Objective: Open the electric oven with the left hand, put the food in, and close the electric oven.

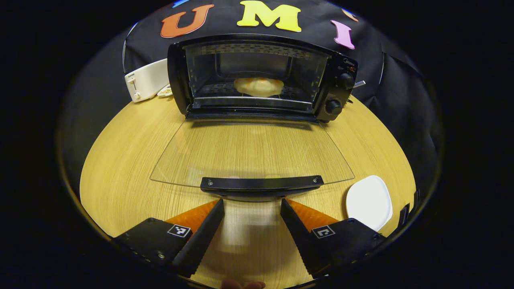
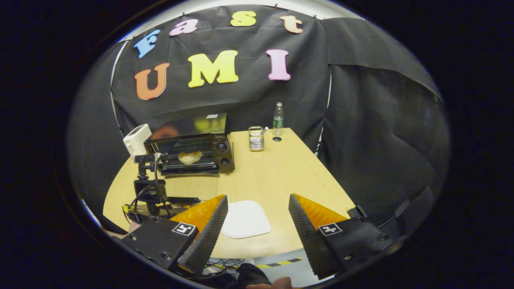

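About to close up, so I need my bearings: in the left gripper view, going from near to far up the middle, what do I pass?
Open left gripper → door handle → glass door lying flat → oven rack's front bar → food inside the oven.

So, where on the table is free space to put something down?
Free: the wood between the oven and the white plate, and the right half towards the jar. Crowded: the left front, with the open glass door and left tongs.
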A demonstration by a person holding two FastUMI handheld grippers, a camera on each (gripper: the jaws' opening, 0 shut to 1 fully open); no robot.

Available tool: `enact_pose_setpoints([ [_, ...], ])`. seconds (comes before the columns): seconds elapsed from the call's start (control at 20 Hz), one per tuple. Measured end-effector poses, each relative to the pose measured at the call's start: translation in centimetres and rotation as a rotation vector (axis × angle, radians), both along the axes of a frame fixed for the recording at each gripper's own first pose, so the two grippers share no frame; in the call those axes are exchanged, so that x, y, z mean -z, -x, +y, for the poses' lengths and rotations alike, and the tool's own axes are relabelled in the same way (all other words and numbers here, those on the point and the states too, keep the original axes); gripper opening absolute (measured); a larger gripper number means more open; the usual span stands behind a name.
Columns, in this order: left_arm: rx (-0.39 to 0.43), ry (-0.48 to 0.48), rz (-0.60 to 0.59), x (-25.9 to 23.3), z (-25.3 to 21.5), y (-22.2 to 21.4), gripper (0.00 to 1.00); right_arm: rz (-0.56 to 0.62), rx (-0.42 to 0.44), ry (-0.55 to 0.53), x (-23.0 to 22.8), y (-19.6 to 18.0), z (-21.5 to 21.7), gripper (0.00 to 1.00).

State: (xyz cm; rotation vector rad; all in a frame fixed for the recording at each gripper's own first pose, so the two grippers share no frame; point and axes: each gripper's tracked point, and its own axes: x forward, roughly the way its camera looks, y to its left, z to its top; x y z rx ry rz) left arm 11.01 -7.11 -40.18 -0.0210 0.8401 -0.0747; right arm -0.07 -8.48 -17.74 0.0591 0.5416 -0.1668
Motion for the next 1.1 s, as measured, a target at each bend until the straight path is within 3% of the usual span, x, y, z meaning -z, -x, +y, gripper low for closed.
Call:
enact_pose_setpoints([
  [0.1, -0.001, -0.01, -0.021, -1.7, -0.1, -0.1, 0.93, -0.009, -0.015, -0.008, -0.3, -0.6, 0.2, 0.95],
  [0.3, -0.081, 0.073, -0.037, -4.8, 0.1, -0.9, 0.93, -0.037, -0.057, -0.032, -1.1, -2.1, 0.6, 0.95],
  [0.5, -0.061, 0.021, -0.157, -8.9, 0.4, -3.0, 0.96, -0.064, -0.114, -0.046, -2.0, -3.5, 0.9, 0.94],
  [0.55, -0.048, 0.013, -0.199, -10.5, 0.4, -3.8, 0.89, -0.07, -0.127, -0.05, -2.1, -3.8, 0.9, 0.94],
  [0.6, -0.035, 0.015, -0.239, -11.7, 0.0, -4.9, 0.96, -0.08, -0.138, -0.051, -2.3, -4.2, 0.8, 0.95],
  [0.85, -0.031, 0.043, -0.391, -18.3, -0.6, -8.0, 0.95, -0.185, -0.178, 0.001, -4.8, -5.9, -0.2, 0.95],
  [1.1, -0.012, 0.073, -0.54, -26.5, -0.1, -5.6, 0.95, -0.279, -0.219, -0.003, -8.4, -5.6, 1.8, 0.95],
])
